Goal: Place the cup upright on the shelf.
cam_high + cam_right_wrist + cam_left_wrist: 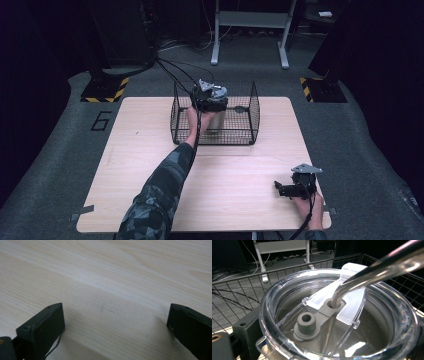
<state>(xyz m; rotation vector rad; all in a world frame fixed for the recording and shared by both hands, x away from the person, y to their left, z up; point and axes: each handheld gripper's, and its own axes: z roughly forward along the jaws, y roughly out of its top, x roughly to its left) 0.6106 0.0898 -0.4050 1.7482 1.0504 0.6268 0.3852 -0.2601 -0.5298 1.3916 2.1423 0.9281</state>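
**While One Hand Reaches Into the Basket, the Other Waits**

Because the cup sits inside the wire basket [250, 107] at the far side of the table [150, 175], the person has to stretch the left arm a long way forward to get to it. The left gripper [210, 96] is over the basket, right on top of the cup [216, 122].

From the left gripper view, the cup is very close. It has a clear lid [387, 302] with a grey plug [307, 321] in it. A shiny metal straw [372, 271] goes down through a hole in the lid and leans off toward the top right. One dark jaw shows at the bottom left, just beside the cup's rim, and a dark bit peeks in at the bottom right. So the jaws look like they sit on both sides of the cup. I think the gripper has hold of the cup, but I cannot tell for sure how tight it is.

The right gripper [292, 189] is well apart from all that, low over the near right corner of the table. It may just be resting there, out of the way. In the right gripper view its two black jaws stand wide apart, with bare wood between them. It holds nothing.
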